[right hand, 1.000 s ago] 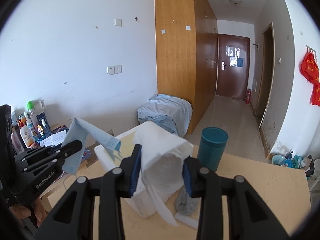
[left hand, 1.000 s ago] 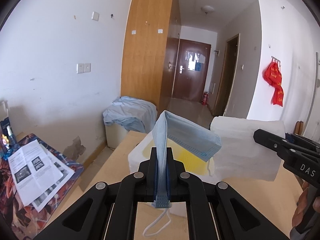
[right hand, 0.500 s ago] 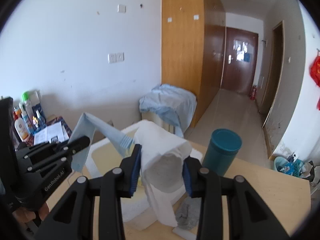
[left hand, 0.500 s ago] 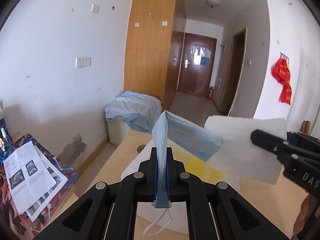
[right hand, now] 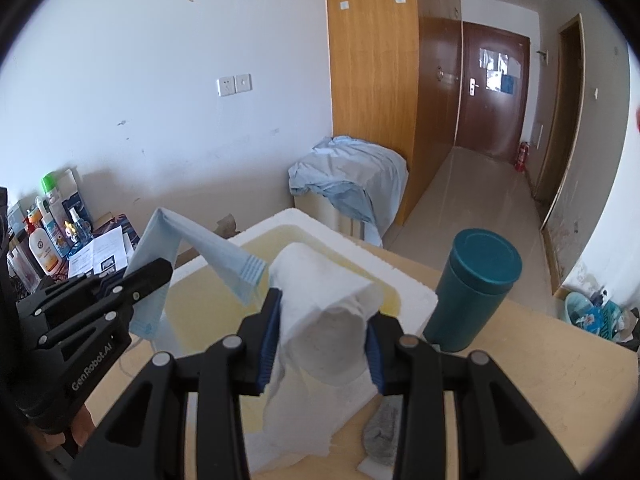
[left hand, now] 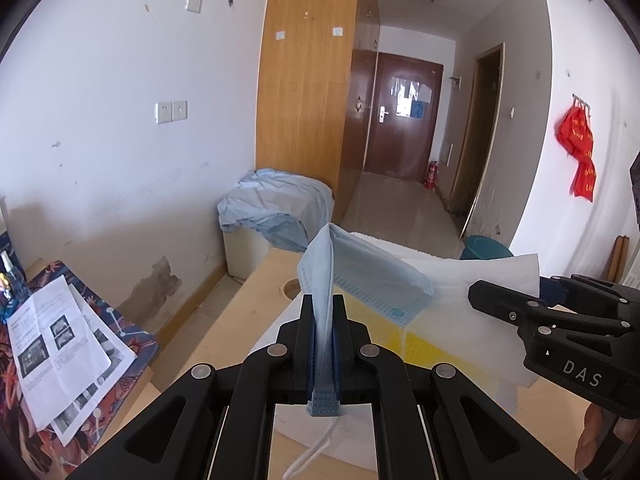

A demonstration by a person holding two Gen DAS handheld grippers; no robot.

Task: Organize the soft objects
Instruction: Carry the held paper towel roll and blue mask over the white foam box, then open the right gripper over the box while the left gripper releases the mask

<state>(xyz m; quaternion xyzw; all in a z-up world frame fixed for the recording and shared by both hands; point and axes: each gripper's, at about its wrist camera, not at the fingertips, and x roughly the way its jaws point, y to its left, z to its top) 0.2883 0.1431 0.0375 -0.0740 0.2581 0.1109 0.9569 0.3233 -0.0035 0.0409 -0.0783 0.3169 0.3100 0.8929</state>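
Note:
My left gripper (left hand: 323, 308) is shut on a light blue face mask (left hand: 360, 276), folded and held upright above a white foam box (left hand: 276, 334) with a yellowed inside. Its white ear loop (left hand: 316, 452) hangs below. My right gripper (right hand: 320, 300) is shut on a white paper towel roll (right hand: 324, 320), held over the same box (right hand: 416, 292), with a loose sheet hanging down. The roll also shows in the left wrist view (left hand: 476, 292), and the mask in the right wrist view (right hand: 212, 248). A grey cloth (right hand: 382, 436) lies on the table by the box.
A teal lidded cup (right hand: 472, 292) stands on the wooden table (right hand: 560, 380) right of the box. A side table at the left holds printed papers (left hand: 60, 344) and bottles (right hand: 44, 240). A blue sheet covers a low cabinet (right hand: 352, 184) by the wall.
Both grippers have moved forward and lower over the foam box, still holding the mask and the roll. The teal cup now shows in the left wrist view.

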